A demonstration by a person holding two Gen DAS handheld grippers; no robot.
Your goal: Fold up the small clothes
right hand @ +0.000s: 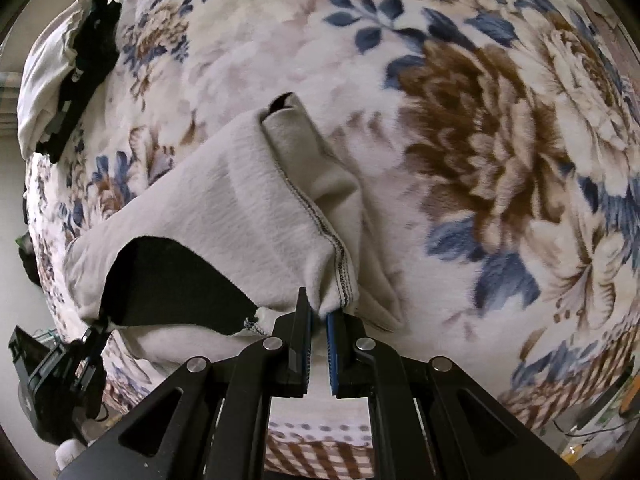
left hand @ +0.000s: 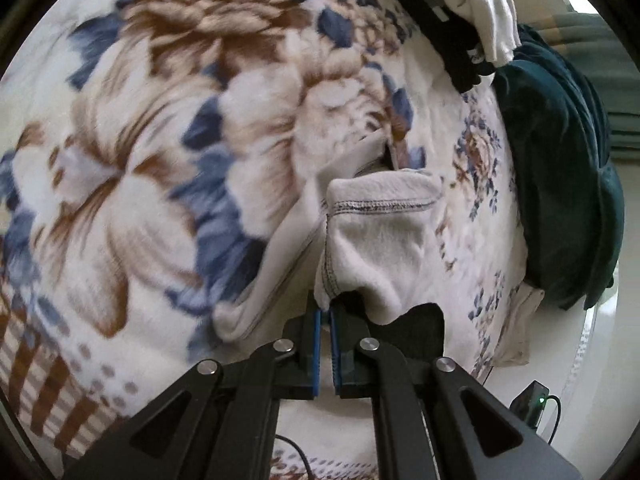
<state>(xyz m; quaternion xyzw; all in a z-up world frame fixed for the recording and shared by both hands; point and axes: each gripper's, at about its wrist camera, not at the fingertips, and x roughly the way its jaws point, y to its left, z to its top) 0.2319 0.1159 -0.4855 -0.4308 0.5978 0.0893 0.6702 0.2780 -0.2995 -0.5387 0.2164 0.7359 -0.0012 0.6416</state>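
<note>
Item 1, garment (left hand: 384, 248): small cream knit piece w/ grey overlock seam and a black inner patch. We're seeing it lying on the blanket (left hand: 168, 128), one end lifted where both claws are pinching it. In the left view it's sitting directly ahead of the fingertips, bunching upward from them, w/ a flatter cream layer trailing off to the left of the tips. In the right view the garment (right hand: 240, 208) is spreading up and left from the tips, seam running diagonally down into the pinch, a folded tube end pointing away toward the blanket (right hand: 480, 128) centre.

Item 2, left claw (left hand: 327, 312): we're finding it clenched on a seam corner of the garment; blue pads nearly meeting, cloth caught at the tips. Black patch edge is sitting just right of the fingers.

Item 3, right claw (right hand: 319, 314): also clamped on the garment, gripping a hem corner by the seam; narrow gap showing lower down btwn the pads, cloth pinched at the tips.

Item 4, left claw as seen from right view (right hand: 94, 330): we're spotting it at lower left, touching the garment's far corner beside the black patch.

Item 5, blanket: plush, cream w/ brown and blue flowers, striped border near both cameras.

Item 6, pile: white cloth (left hand: 486, 4), black item (left hand: 452, 40) and dark green fabric (left hand: 560, 168) are resting at the blanket's far right edge, well apart from the garment.
</note>
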